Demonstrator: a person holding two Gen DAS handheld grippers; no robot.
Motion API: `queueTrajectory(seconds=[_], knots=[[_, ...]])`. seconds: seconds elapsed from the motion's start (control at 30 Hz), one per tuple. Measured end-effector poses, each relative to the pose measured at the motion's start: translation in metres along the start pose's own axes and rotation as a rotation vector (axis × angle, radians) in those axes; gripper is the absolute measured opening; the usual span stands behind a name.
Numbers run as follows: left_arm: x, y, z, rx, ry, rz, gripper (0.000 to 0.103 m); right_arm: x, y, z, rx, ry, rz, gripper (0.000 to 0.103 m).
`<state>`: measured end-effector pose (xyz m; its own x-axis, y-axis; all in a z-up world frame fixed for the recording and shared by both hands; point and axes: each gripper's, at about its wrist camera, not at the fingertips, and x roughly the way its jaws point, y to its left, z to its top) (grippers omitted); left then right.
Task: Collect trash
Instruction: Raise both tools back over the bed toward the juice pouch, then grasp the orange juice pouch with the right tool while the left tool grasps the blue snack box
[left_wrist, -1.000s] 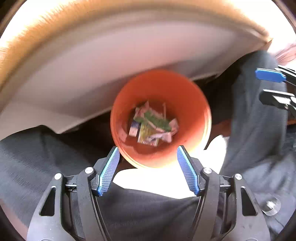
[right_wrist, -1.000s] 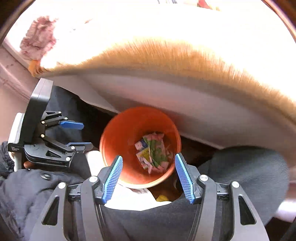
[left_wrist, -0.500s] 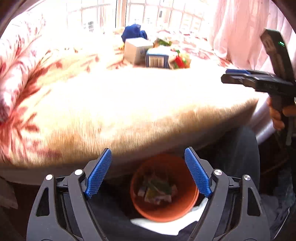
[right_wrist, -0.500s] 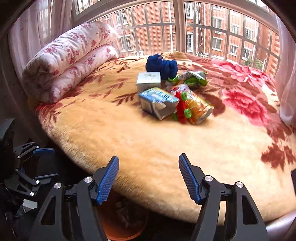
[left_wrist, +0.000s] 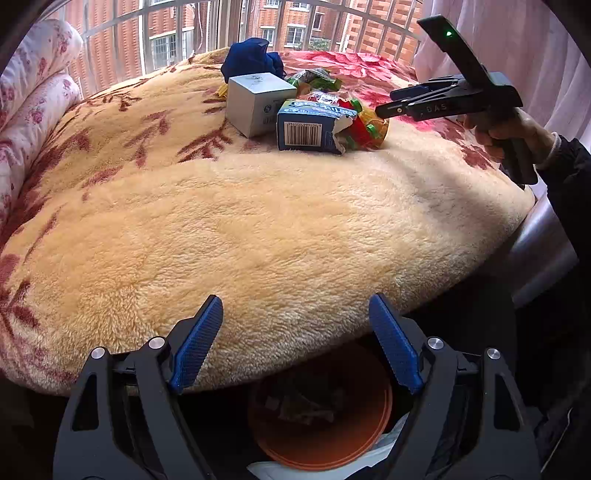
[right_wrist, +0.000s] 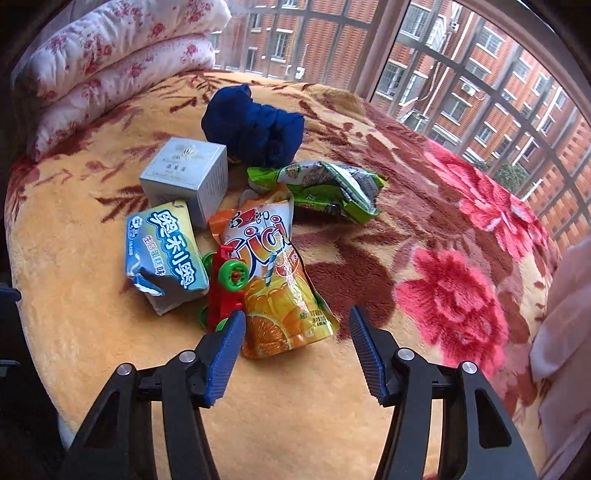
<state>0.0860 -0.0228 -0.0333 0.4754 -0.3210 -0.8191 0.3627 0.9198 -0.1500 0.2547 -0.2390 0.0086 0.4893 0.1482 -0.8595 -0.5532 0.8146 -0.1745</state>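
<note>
An orange bin (left_wrist: 321, 424) with scraps inside sits on the floor under the bed's edge, just past my open, empty left gripper (left_wrist: 295, 339). On the blanket lies trash: an orange snack bag (right_wrist: 280, 273), a torn blue carton (right_wrist: 162, 251) (left_wrist: 314, 127), a green wrapper (right_wrist: 325, 188) and a grey box (right_wrist: 184, 173) (left_wrist: 255, 103). My right gripper (right_wrist: 295, 350) is open and empty, hovering just short of the orange bag; it also shows in the left wrist view (left_wrist: 384, 109) beside the pile.
A red toy car with green wheels (right_wrist: 221, 291) lies between the carton and the orange bag. A blue cloth (right_wrist: 255, 125) sits behind the box. Folded floral quilts (right_wrist: 110, 59) lie at the left. A barred window (right_wrist: 461, 74) stands behind the floral blanket (left_wrist: 258, 229).
Both grippers have risen from over the orange bin to bed level. The right gripper has moved forward over the blanket to the trash pile. Both stayed open.
</note>
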Motion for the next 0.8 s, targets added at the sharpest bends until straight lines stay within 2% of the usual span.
queueTrajectory(seconds=[0.13,0.23,0.43,0.6,0.8], knots=[[0.008,0.002,0.009,-0.023,0.005,-0.017,0.079,0.023,0.002,0.008,-0.092,0.047,0.073,0.057],[0.011,0.002,0.013,-0.029,0.005,-0.02,0.079,0.038,0.006,0.016,-0.16,0.081,0.074,0.058],[0.016,0.004,0.018,-0.04,0.01,-0.018,0.079,0.067,0.001,0.034,-0.189,0.129,0.151,0.058],[0.018,0.004,0.021,-0.035,0.012,-0.014,0.079,0.078,-0.001,0.035,-0.161,0.145,0.19,0.056],[0.021,0.008,0.032,-0.069,0.013,-0.039,0.079,0.061,-0.012,0.023,-0.068,0.087,0.157,0.051]])
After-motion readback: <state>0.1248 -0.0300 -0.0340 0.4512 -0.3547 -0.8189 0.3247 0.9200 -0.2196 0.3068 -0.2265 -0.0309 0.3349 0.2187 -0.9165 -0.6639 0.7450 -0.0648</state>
